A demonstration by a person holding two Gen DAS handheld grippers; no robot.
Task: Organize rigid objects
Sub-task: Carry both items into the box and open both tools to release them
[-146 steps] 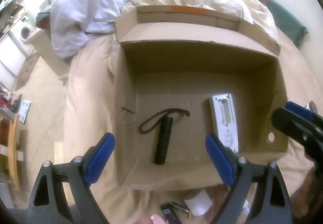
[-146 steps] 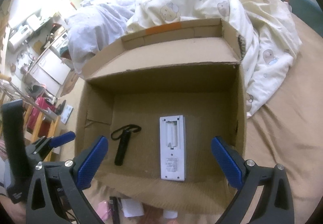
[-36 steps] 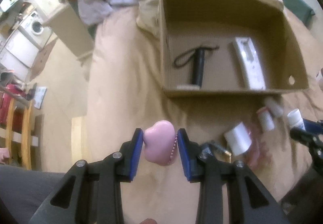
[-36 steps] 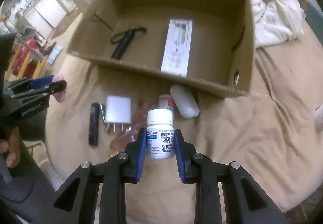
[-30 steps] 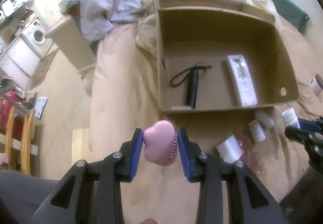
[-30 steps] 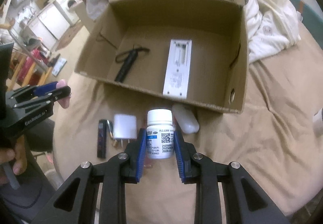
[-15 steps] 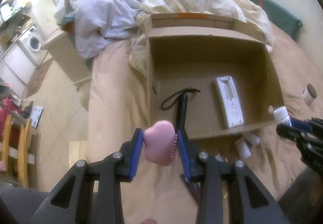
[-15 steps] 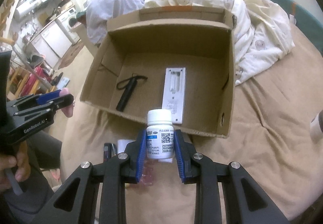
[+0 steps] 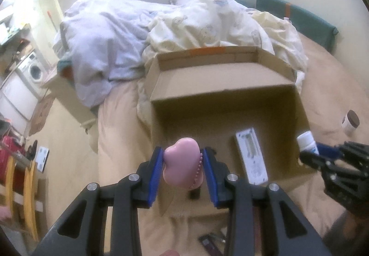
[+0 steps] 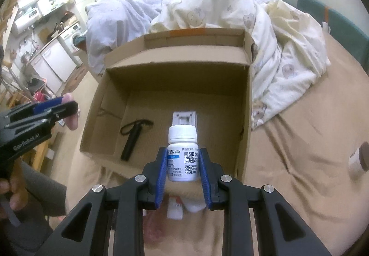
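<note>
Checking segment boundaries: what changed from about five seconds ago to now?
Both claws were open over the cardboard box. Now the left claw is shut on a pink heart-shaped case and the right claw on a white pill bottle, both carried back toward the box. Unchanged: black flashlight and white remote lie inside.

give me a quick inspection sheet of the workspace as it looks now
surface: beige bed sheet, rumpled duvets behind.
job's things: open brown cardboard box holding a black flashlight with strap and a white remote, back side up.
clutter: brown-lidded white jar on the sheet right of the box; small items near the box's front edge, blurred.
grippers: left gripper shut on a pink heart-shaped case; right gripper shut on a white pill bottle.
cables: nothing seen.
surroundings: washing machine and shelves at left.
</note>
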